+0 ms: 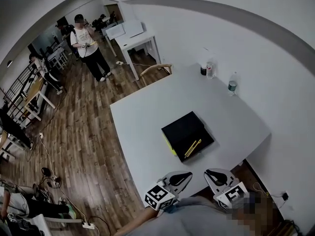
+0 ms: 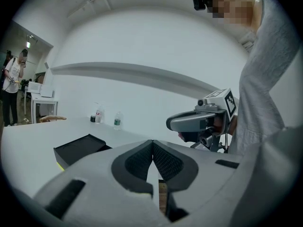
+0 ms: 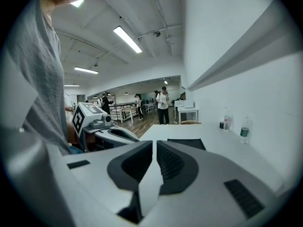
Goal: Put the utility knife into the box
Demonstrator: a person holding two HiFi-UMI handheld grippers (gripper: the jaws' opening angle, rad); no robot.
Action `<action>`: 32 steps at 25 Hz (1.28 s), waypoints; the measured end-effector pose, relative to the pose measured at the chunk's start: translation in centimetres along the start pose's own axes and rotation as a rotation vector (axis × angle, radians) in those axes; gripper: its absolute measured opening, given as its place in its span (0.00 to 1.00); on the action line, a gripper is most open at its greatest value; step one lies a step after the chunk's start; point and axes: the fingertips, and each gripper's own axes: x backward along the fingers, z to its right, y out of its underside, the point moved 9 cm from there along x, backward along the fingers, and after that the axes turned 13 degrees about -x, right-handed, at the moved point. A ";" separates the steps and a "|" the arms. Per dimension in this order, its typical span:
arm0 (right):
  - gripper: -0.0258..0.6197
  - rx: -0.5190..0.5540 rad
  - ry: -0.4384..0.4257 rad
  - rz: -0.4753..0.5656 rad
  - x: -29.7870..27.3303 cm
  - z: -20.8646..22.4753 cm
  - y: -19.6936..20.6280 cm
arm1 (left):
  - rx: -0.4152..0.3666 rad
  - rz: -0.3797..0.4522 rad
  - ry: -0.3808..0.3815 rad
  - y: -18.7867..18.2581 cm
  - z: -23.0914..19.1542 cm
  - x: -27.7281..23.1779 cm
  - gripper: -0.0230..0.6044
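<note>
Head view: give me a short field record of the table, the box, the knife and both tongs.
table: white, rectangular
box: black, flat, around the table's middle
utility knife: yellow, lying on the box's dark face, at its near side
water bottle: upright, far right edge
left gripper: tongs shut, empty
right gripper: tongs a slit apart, empty

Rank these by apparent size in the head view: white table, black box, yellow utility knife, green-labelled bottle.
1. white table
2. black box
3. yellow utility knife and green-labelled bottle: look alike; the bottle stands farther away, so unranked.
</note>
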 end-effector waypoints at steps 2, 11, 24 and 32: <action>0.10 0.000 0.001 -0.006 -0.1 -0.1 0.1 | -0.014 -0.003 -0.002 -0.1 0.0 0.1 0.06; 0.10 0.020 0.007 -0.028 -0.2 -0.2 0.2 | -0.019 0.010 -0.017 -0.6 -0.6 0.2 0.06; 0.10 0.017 0.038 -0.042 -0.2 -0.1 0.0 | -0.017 0.002 0.010 -0.6 -0.9 -0.3 0.06; 0.10 0.019 0.045 -0.042 -0.1 0.2 0.0 | -0.009 0.004 0.026 -0.5 -0.9 -1.0 0.06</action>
